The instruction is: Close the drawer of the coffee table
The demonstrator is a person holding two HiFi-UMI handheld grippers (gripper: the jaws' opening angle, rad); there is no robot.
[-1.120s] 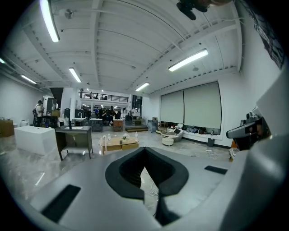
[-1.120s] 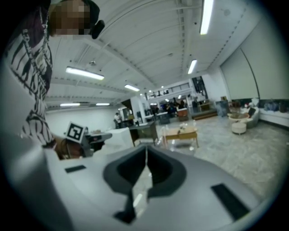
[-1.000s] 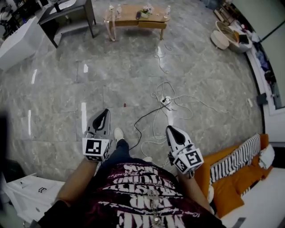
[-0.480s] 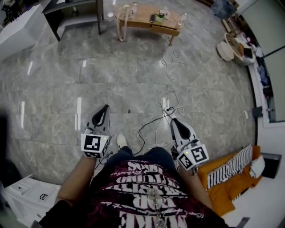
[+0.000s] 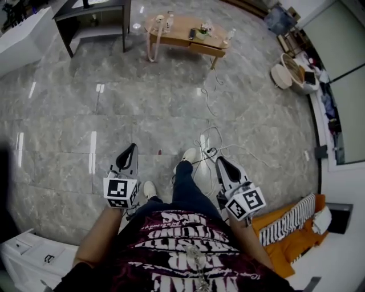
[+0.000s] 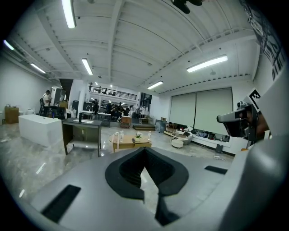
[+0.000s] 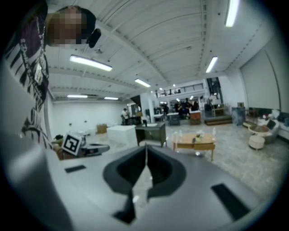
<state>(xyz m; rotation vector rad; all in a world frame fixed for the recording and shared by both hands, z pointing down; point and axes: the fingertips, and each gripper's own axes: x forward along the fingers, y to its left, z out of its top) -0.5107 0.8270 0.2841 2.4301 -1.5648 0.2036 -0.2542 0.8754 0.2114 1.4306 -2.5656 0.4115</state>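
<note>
The wooden coffee table [image 5: 181, 33] stands far off across the marble floor, with bottles and small items on top. Its drawer [image 5: 207, 49] sticks out a little on the right side. The table also shows small in the left gripper view [image 6: 131, 142] and the right gripper view [image 7: 197, 140]. My left gripper [image 5: 129, 150] and right gripper [image 5: 219, 162] are held out in front of the person's body, both shut and empty, well short of the table. The jaws meet in both gripper views, left gripper [image 6: 144, 149] and right gripper [image 7: 146, 146].
A dark desk [image 5: 98, 12] and a white counter [image 5: 21, 39] stand at the far left. Cables and a power strip [image 5: 212, 136] lie on the floor ahead. An orange sofa [image 5: 290, 238] is at the right, a round pouf [image 5: 280, 75] beyond, and a white box [image 5: 27, 256] at lower left.
The person has walked forward: one leg has swung ahead, the cables have come closer, and both shut grippers have travelled along. The table sits slightly lower in the head view.
</note>
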